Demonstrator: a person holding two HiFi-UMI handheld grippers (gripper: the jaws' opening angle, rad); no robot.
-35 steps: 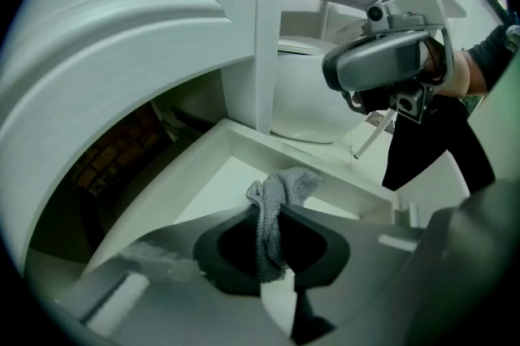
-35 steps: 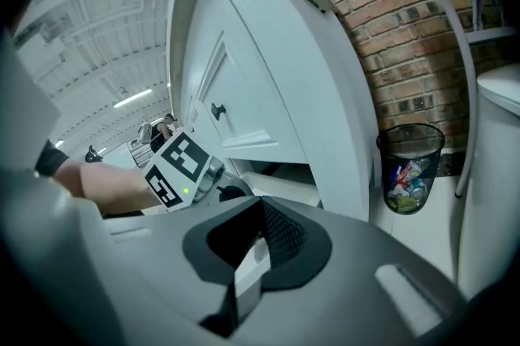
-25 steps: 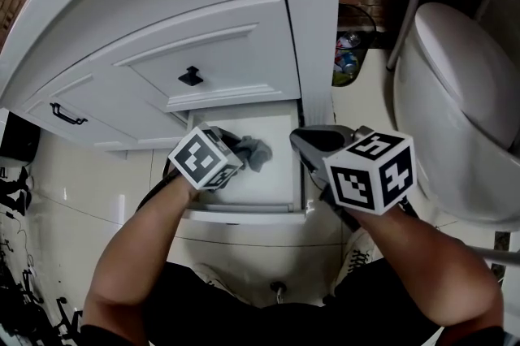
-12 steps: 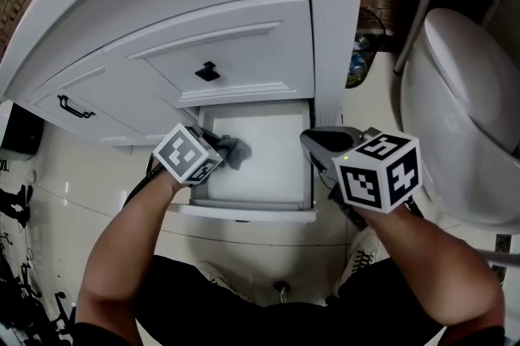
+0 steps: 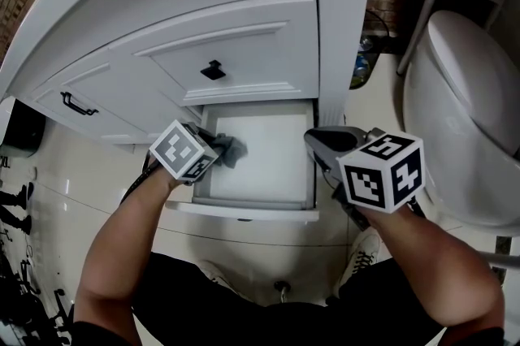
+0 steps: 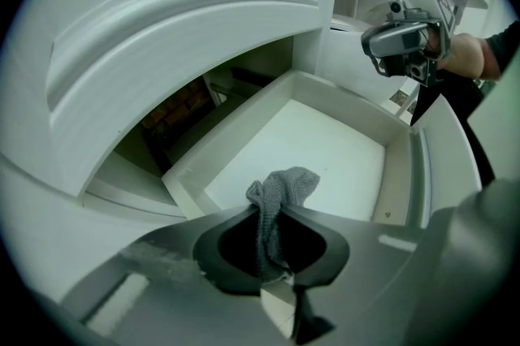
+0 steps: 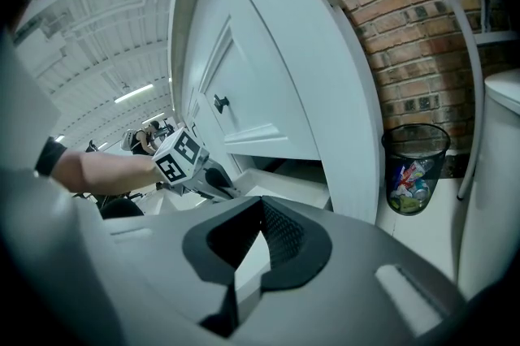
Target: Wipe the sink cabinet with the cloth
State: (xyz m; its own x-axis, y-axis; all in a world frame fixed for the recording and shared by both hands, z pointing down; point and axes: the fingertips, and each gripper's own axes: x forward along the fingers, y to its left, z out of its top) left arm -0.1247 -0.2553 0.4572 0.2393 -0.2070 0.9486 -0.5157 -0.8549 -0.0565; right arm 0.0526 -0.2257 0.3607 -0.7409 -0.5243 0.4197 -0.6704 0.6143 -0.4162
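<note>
The white sink cabinet (image 5: 244, 44) has its bottom drawer (image 5: 268, 166) pulled out. My left gripper (image 5: 213, 149) is over the drawer's left side, shut on a grey cloth (image 5: 231, 149). In the left gripper view the cloth (image 6: 282, 188) bunches out past the jaws above the drawer's white floor (image 6: 325, 149), and I cannot tell whether it touches the floor. My right gripper (image 5: 315, 138) hovers at the drawer's right edge beside the cabinet's corner post. Its jaws are shut with nothing between them (image 7: 261, 200). From the right gripper view the left gripper (image 7: 195, 166) shows at the drawer.
A white toilet (image 5: 471, 109) stands close on the right. A black wire bin (image 7: 414, 170) with rubbish sits by the brick wall (image 7: 406, 19) behind the cabinet. The drawer above has a black knob (image 5: 213, 70); the left door has a black handle (image 5: 79, 103).
My left gripper has carried the cloth from the drawer's middle toward its left side. The right gripper has stayed by the drawer's right edge.
</note>
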